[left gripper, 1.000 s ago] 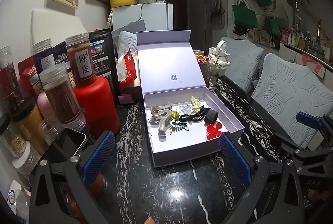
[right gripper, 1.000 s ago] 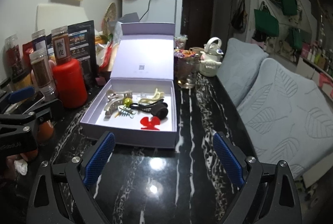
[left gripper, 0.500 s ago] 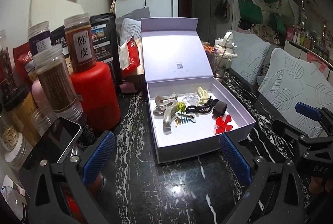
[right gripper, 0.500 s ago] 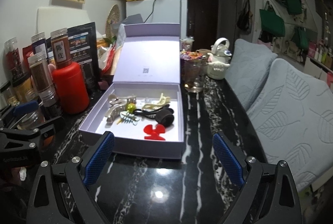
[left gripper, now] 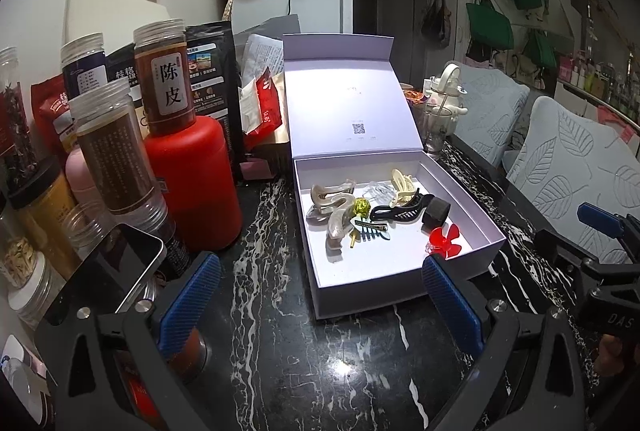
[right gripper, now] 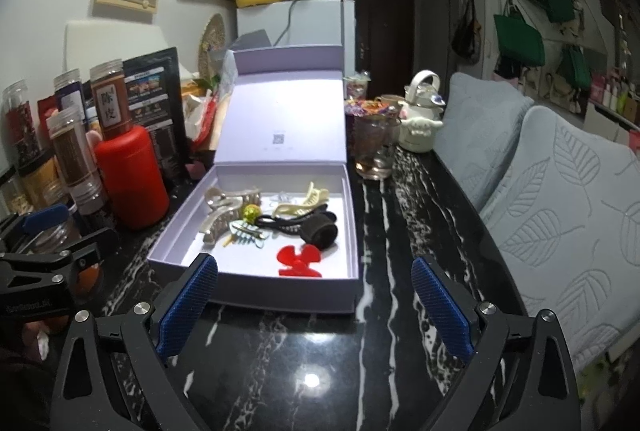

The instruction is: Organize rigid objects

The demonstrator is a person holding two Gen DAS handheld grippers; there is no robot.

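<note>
- Here's the lavender box (left gripper: 404, 295), lid propped upright behind it, sitting on the black marbled desk (left gripper: 280, 351) with the hair pieces piled toward its back half.
- Inside: a pearly claw clip (left gripper: 336, 211), a cream claw clip (left gripper: 404, 185), a black claw clip (left gripper: 400, 211) lying across the middle and touching a black foam roller (left gripper: 437, 213).
- A red flower clip (left gripper: 444, 239) lies nearest the front wall, apart from the pile; a little fishbone clip (left gripper: 370, 231) lies beside the pearly one.
- Left gripper (left gripper: 320, 305) hovers over the desk in front of the box, fingers (left gripper: 188, 305) spread wide, nothing between them.
- Right gripper (right gripper: 314, 305) likewise, fingers (right gripper: 440, 305) wide and empty, just short of the box's front wall.
- Off to the left stands a red bottle (left gripper: 196, 187) amid spice jars (left gripper: 112, 159); a phone (left gripper: 108, 275) leans nearby.
</note>
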